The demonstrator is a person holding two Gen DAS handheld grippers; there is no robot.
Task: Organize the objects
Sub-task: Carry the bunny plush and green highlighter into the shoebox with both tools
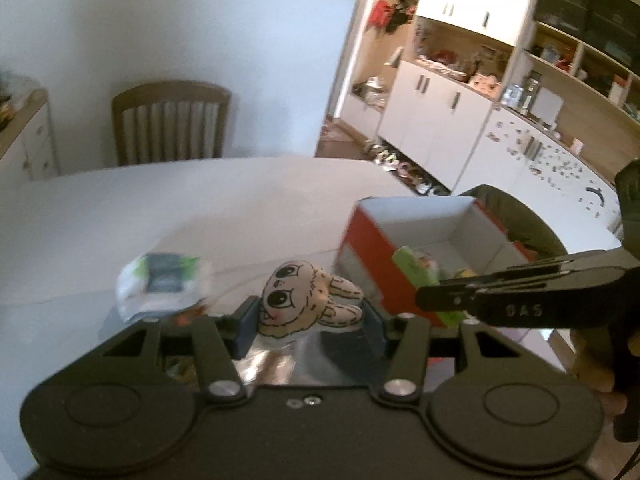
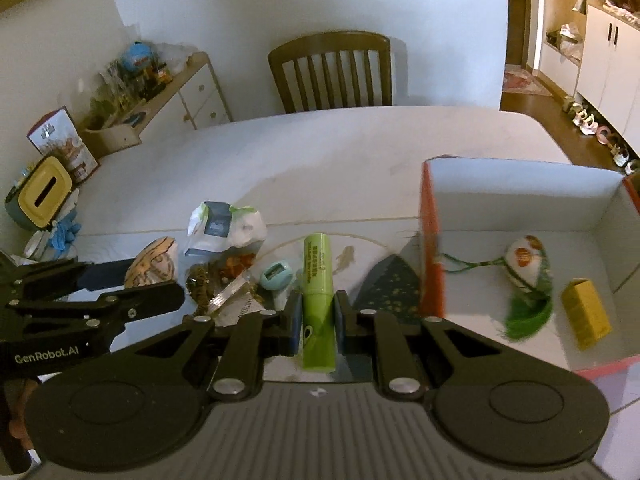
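My left gripper [image 1: 310, 317] is shut on a beige plush bunny [image 1: 296, 300], held up above the white table [image 1: 200, 208]. In the right wrist view the same bunny [image 2: 154, 266] sits in the left gripper [image 2: 160, 280] at the far left. My right gripper [image 2: 318, 309] is shut on a light green tube [image 2: 318, 280] that points away from me. A red and white open box [image 2: 520, 200] stands to the right. It holds a small yellow carton [image 2: 586, 314] and a white ornament with a green tassel [image 2: 524, 260].
On the table lie a white packet [image 2: 224, 228], a heap of beads [image 2: 216, 280], a small teal object [image 2: 276, 274] and a dark blue triangular piece [image 2: 390, 284]. A yellow-lidded container [image 2: 40, 192] stands at the left edge. A wooden chair [image 2: 332, 72] stands at the far side.
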